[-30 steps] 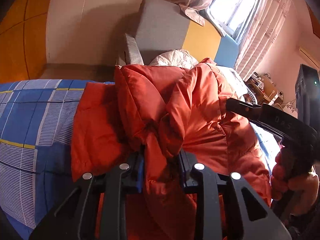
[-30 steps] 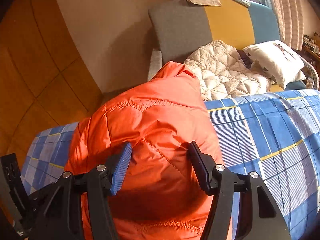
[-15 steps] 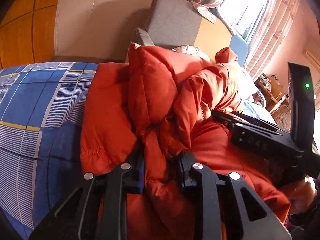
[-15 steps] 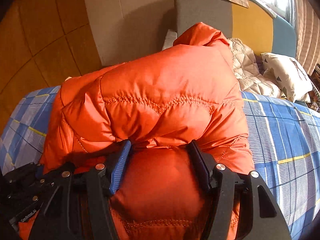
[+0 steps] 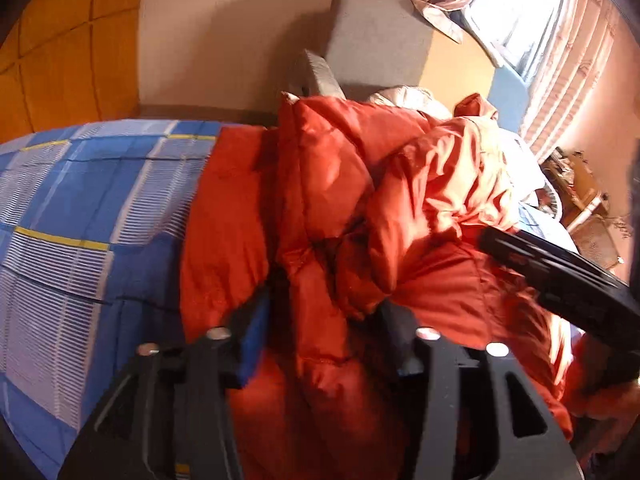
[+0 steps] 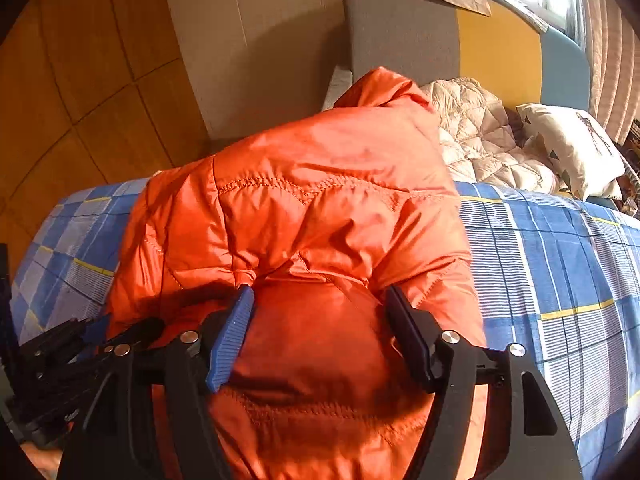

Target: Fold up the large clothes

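Orange puffer jacket is what I'm working on, and it lies bunched in a thick heap on the blue plaid bedspread, its hood end toward the grey, yellow and blue headboard. I'll use the jacket as my landmark.

From my right wrist camera, the right gripper sits at the near edge of the jacket, pointing down into it. Its jaws are opening. A puffed fold of the jacket fills the gap between the blue-faced pad and the black pad; the fabric looks to brush both, though I can't tell whether the pads are pressing it. The stitched quilting line runs across the jacket just beyond the fingertips.

From my left wrist camera, the left gripper is also at the near edge of the jacket, and its jaws are opening too. A twisted ridge of fabric runs up between the fingers, with visible space on the blue-pad side, so I read that grip as released. This view is blurred.

To the right of the jacket in the left view I see the black body of the right gripper lying over the fabric. Beyond the jacket, a cream quilted garment and a printed pillow rest against the headboard. The bedspread stretches out bare to the jacket's left.
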### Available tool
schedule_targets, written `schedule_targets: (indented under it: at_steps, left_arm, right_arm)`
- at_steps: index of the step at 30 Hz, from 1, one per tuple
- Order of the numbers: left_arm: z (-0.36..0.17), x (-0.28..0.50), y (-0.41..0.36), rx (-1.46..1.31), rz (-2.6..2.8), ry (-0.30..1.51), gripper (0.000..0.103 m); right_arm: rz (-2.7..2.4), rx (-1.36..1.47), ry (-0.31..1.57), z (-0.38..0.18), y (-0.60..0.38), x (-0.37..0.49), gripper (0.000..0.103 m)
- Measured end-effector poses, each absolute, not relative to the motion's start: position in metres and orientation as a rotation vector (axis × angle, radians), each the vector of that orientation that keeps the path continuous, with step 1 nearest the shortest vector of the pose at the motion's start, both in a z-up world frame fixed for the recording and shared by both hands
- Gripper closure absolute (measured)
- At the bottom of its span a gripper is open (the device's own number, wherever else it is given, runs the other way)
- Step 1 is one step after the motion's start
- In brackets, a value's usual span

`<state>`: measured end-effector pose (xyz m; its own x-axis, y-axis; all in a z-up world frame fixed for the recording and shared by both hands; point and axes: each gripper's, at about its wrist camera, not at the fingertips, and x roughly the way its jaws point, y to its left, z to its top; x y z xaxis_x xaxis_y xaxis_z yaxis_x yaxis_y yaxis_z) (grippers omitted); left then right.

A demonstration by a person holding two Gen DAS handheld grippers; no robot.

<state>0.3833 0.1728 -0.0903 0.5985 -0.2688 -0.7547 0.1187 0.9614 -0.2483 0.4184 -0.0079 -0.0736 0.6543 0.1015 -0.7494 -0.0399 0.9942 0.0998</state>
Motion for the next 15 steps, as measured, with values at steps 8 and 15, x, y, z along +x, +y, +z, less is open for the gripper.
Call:
schedule_targets:
  at_steps: [8, 15]
  left_arm:
    - [-0.093, 0.382, 0.184, -0.206, -0.215, 0.902, 0.03]
    - [-0.111, 0.394, 0.203, -0.296, -0.347, 0.918, 0.034]
  right_arm:
    - [0.07, 0.188, 0.847, -0.077, -0.058, 0.381, 0.008]
    - [0.251, 0.407, 0.935, -0.103, -0.094, 0.397, 0.003]
